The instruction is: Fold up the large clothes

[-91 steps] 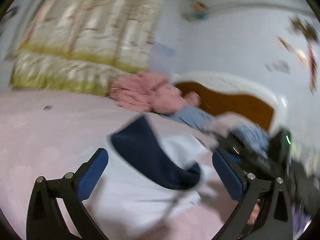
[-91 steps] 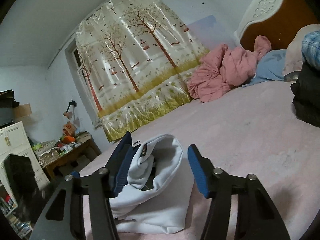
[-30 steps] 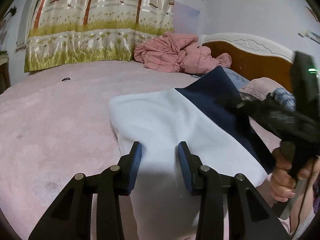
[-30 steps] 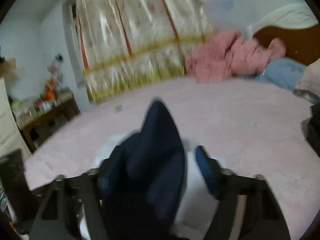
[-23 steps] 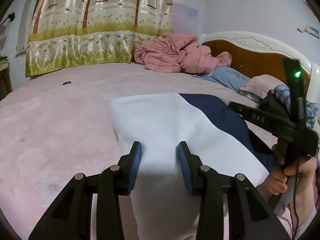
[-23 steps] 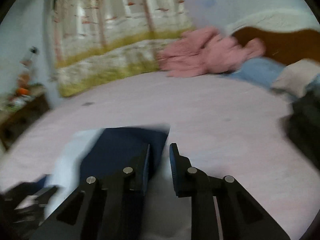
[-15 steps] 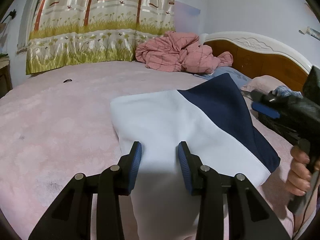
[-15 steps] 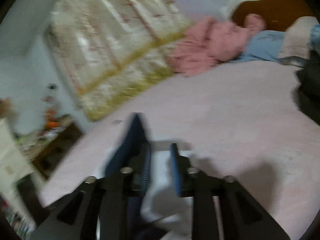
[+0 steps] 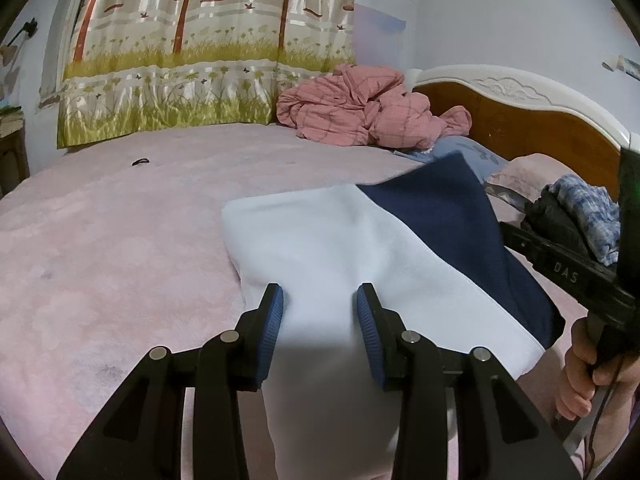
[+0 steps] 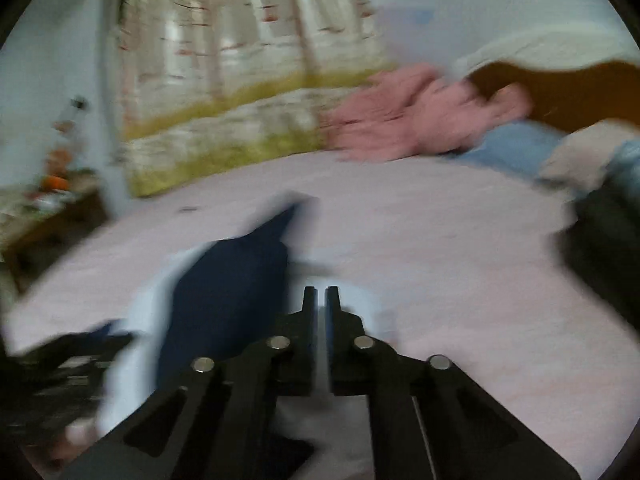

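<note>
A bedroom: a pink bedspread (image 9: 120, 248) under a tree-print curtain (image 9: 208, 52), a crumpled pink quilt (image 9: 368, 108) against the wooden headboard (image 9: 540, 136); the white-and-navy garment (image 9: 360, 264) lies on the bedspread, near the foot. The left gripper (image 9: 320, 308) stands parted over its white panel, gripping nothing, probably steadying the fold; the right gripper (image 10: 321, 298) is pinched almost together, seemingly on the garment's edge, lifting the navy part, though blur leaves that uncertain.

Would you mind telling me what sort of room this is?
Most likely a bedroom: a wide bed in a pink cover, a carved wooden headboard, and a tree-print curtain behind it.
</note>
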`<state>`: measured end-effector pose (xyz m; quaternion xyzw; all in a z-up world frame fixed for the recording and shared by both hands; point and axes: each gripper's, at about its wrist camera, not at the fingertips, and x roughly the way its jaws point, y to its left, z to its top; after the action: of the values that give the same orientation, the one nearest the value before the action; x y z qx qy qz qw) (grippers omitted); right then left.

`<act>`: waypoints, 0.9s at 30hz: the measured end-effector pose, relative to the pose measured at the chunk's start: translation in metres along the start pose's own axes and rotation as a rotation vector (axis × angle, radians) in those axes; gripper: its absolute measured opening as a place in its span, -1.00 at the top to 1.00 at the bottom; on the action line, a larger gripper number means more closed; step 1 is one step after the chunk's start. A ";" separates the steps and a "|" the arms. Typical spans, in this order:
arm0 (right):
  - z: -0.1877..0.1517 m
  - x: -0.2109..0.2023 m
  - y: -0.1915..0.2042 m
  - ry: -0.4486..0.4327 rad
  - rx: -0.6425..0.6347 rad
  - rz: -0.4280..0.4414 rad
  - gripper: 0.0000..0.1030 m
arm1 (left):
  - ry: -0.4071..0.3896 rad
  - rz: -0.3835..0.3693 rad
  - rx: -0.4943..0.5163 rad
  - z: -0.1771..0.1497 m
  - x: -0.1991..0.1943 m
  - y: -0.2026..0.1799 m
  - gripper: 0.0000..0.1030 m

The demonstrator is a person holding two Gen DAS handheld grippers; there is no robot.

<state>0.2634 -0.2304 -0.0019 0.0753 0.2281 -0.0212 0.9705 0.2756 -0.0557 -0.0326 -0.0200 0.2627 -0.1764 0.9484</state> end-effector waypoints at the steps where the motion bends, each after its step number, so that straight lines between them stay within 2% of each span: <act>1: 0.000 -0.004 -0.006 0.014 0.030 0.026 0.92 | 0.001 -0.003 -0.003 0.000 0.000 0.001 0.30; 3: 0.004 -0.006 -0.021 0.035 0.133 0.167 0.92 | 0.000 0.000 -0.001 0.000 0.000 0.000 0.30; 5: 0.007 -0.018 -0.025 -0.015 0.162 0.261 0.87 | -0.002 0.005 0.006 0.000 0.000 0.001 0.30; 7: 0.008 -0.026 -0.017 -0.043 0.109 0.292 0.29 | -0.002 0.004 0.004 0.000 0.001 0.002 0.30; 8: 0.007 -0.028 -0.009 -0.046 0.074 0.311 -0.54 | -0.001 0.002 0.002 0.000 0.001 0.002 0.29; 9: 0.006 -0.030 0.000 -0.049 0.045 0.316 -0.90 | -0.002 0.004 -0.001 0.000 0.001 0.003 0.26; 10: 0.005 -0.030 0.008 -0.046 0.012 0.295 -0.90 | -0.003 0.008 -0.003 0.000 0.000 0.004 0.20; 12: 0.000 -0.021 0.025 0.005 -0.081 0.175 -0.90 | -0.013 0.022 -0.019 0.001 -0.001 0.007 -0.05; 13: -0.005 -0.013 0.031 0.037 -0.107 0.113 -0.92 | -0.023 0.029 -0.033 0.001 -0.003 0.010 -0.28; 14: -0.008 -0.003 0.029 0.081 -0.091 0.087 -1.00 | -0.035 0.033 -0.045 0.002 -0.005 0.014 -0.58; 16: -0.007 0.004 0.014 0.144 0.015 0.137 -1.00 | -0.038 0.015 -0.083 0.003 -0.006 0.022 -0.95; 21: -0.027 0.037 -0.036 0.364 0.340 0.341 -1.00 | 0.086 -0.097 -0.265 -0.002 0.015 0.052 -1.00; 23: -0.026 0.043 -0.039 0.389 0.350 0.387 -1.00 | 0.135 -0.160 -0.356 -0.007 0.023 0.066 -1.00; 27: -0.031 0.050 -0.033 0.403 0.343 0.438 -0.98 | 0.276 -0.373 -0.594 -0.027 0.049 0.099 -0.99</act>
<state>0.2922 -0.2587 -0.0565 0.2873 0.3870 0.1652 0.8605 0.3327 0.0217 -0.0928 -0.3177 0.4197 -0.2631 0.8085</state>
